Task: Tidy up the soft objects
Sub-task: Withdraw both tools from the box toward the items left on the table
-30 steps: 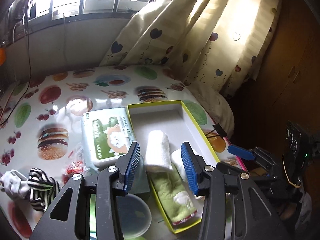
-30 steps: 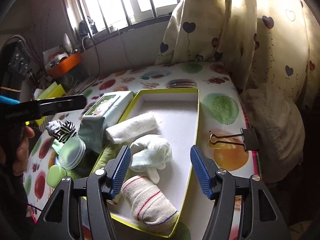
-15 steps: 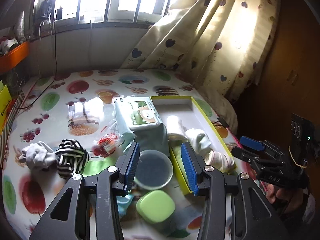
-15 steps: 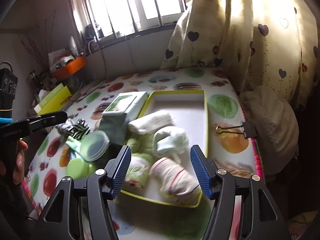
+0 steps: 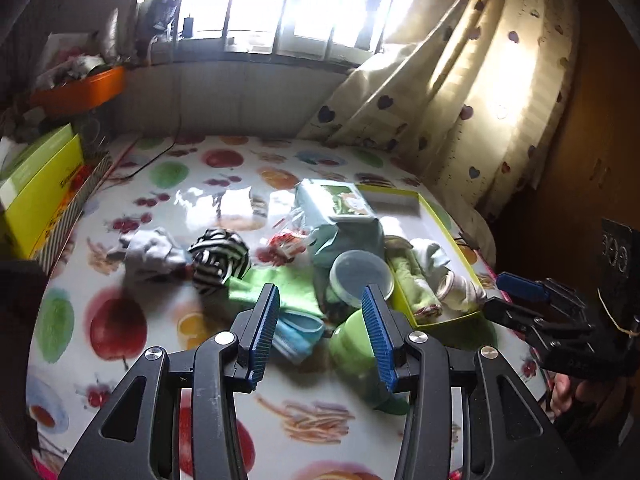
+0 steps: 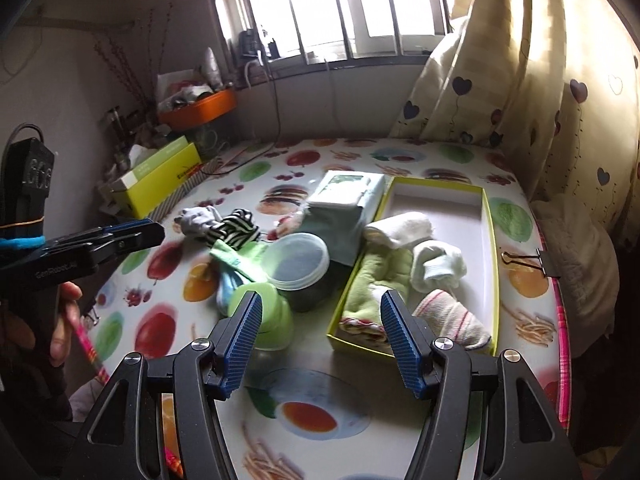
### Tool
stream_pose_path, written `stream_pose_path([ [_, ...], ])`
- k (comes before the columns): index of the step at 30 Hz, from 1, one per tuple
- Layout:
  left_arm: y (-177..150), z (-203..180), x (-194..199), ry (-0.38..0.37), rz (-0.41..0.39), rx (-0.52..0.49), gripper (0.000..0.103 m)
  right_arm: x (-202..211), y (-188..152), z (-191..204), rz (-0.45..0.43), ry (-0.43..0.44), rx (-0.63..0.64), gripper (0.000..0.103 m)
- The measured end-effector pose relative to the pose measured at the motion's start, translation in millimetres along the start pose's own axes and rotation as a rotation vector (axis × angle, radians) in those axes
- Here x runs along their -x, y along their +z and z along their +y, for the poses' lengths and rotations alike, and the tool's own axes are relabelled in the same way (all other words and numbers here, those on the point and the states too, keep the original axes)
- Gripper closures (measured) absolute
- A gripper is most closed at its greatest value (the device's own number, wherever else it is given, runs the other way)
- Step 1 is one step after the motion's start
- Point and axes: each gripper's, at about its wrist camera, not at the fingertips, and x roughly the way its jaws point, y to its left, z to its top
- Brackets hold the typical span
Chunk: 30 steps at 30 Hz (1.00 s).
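A yellow-green box (image 6: pixel 490 240) holds a white towel roll (image 6: pixel 400 226), a green cloth (image 6: pixel 376 276), a white sock (image 6: pixel 438 266) and a red-striped sock roll (image 6: pixel 452 318). Loose on the fruit-print table lie a black-and-white striped sock (image 5: pixel 220 258), a grey sock (image 5: pixel 150 254), a green cloth (image 5: pixel 276 286) and a light blue cloth (image 5: pixel 298 334). My left gripper (image 5: pixel 319 296) hovers open and empty above the green and blue cloths. My right gripper (image 6: pixel 321 296) hangs open and empty in front of the box's near end.
A clear lidded tub (image 5: pixel 360 278), a green cup (image 5: pixel 354 340) and a wipes pack (image 5: pixel 340 204) crowd the box's left side. A red wrapper (image 5: pixel 286 240) lies by the striped sock. A binder clip (image 6: pixel 532 262) sits right of the box. A yellow carton (image 5: pixel 40 184) lines the table's left edge.
Both grippers have drawn back from the box and risen a little. The left view has swung left, off the box and onto the loose socks and cloths. Neither gripper's opening has changed.
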Motion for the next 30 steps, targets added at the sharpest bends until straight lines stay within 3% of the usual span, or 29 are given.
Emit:
stream_pose_path([
  [5, -11, 5, 12, -0.034, -0.007, 0.005, 0.059, 8, 2, 16, -0.013, 0.015, 0.031, 0.041],
  [13, -23, 15, 18, -0.019, -0.025, 0.03, 0.059, 8, 2, 24, -0.01, 0.029, 0.04, 0.041],
  [30, -29, 28, -36, -0.037, 0.104, 0.074, 0.059, -15, 9, 15, 0.018, 0.046, 0.036, 0.041],
])
